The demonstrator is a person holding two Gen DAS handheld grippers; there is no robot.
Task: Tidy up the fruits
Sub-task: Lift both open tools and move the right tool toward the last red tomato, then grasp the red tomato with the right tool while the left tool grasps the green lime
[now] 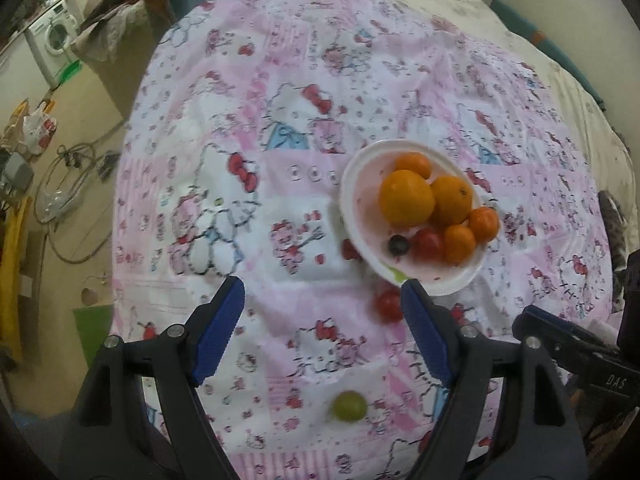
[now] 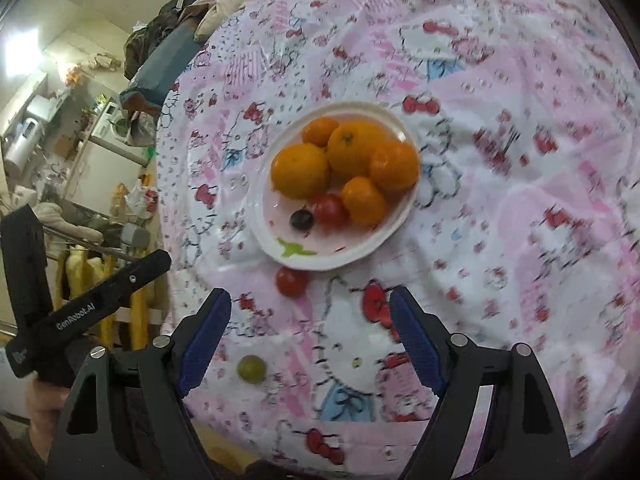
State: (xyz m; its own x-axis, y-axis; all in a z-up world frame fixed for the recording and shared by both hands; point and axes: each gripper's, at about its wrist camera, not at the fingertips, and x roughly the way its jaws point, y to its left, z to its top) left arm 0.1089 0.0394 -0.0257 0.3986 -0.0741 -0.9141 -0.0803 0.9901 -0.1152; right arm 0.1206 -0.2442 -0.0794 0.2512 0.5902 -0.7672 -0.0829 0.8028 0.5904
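Oranges, a tomato and a dark grape sit on the plate, a second tomato and green grape lie on the cloth beside it, both the left gripper and right gripper apart, empty.

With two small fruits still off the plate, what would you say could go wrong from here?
1. The green grape and loose tomato lie on a soft, wrinkled cloth; a nudge from the open right tongs might roll them away.
2. The plate is crowded, oranges piled toward one side; dropping fruit in may bump the blueberry out.
3. Small soft fruit could be crushed by a hard squeeze.
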